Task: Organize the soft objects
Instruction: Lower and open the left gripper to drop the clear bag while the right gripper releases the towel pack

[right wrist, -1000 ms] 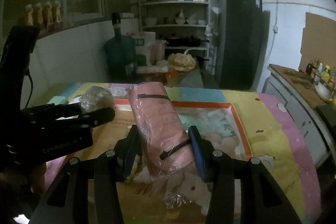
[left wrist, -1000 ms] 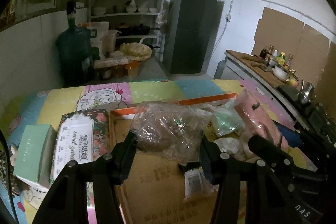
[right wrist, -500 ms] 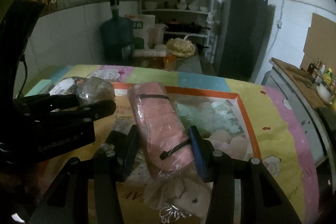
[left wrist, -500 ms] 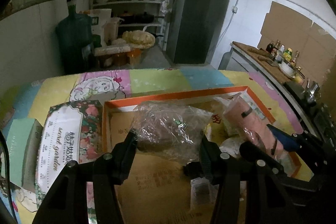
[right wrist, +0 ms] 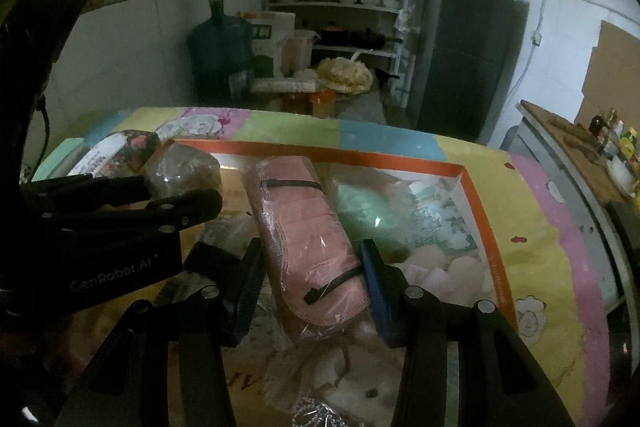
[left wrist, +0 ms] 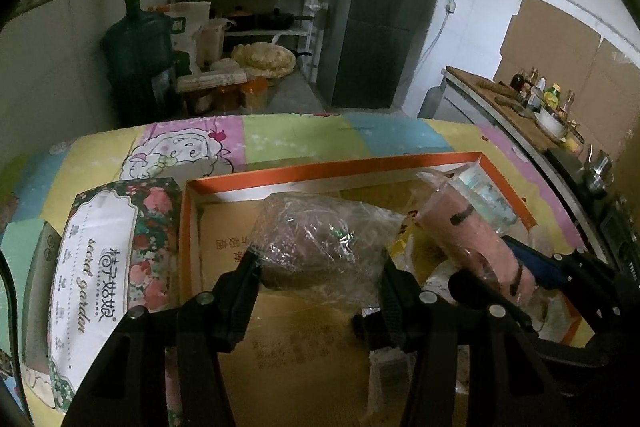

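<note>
Left tool pinches a crinkled clear bag with something brown inside, and the right tool pinches a pink pack wrapped in clear film, one finger pressed to each side. Compared with a second ago, both views now look further down into the orange-rimmed tray and take in more of it, so both loads have come lower over it. In the left view the bag hangs over the tray's bare cardboard floor toward 9 o'clock, with the pink pack at 3 o'clock beside it. In the right view the pack sits over a heap of soft things, a green pouch just beside it at 2 o'clock. A floral tissue box lies outside the tray at 9 o'clock on the worktop. My reading is that both items are about to be set down in the tray; whether either touches its floor I cannot tell.
</note>
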{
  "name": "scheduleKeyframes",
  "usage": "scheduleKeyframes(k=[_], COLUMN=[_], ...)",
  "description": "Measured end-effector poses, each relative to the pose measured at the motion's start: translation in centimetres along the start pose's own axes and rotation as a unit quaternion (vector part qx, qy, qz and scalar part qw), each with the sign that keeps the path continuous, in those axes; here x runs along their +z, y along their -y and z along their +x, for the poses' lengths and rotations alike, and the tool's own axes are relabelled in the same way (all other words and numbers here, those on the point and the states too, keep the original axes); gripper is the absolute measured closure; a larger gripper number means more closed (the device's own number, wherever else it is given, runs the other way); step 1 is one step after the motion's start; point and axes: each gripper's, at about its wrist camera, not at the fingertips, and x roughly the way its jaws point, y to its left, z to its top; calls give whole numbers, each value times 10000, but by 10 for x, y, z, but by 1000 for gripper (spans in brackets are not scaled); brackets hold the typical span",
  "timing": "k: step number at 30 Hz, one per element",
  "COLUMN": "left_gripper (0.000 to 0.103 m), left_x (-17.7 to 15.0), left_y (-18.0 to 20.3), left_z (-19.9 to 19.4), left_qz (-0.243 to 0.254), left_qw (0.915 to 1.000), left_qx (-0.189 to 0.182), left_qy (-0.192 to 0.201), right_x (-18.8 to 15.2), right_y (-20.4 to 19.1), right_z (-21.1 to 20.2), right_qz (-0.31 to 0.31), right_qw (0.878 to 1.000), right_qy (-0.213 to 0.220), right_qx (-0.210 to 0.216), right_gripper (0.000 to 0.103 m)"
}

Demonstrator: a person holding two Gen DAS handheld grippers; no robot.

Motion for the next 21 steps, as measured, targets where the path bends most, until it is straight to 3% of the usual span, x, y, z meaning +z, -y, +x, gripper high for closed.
scheduleKeyframes(k=[21], left_gripper=[48], left_x=[0], left_y=[5], left_z=[7], left_qz=[123], left_qw=[9999], left_qx=[7], left_qy=[-119], right_x=[-1], right_y=[-2], right_z=[8], right_qz=[-15], right_qw=[9999], right_qy=[-101], right_qx=[0], right_gripper=[53])
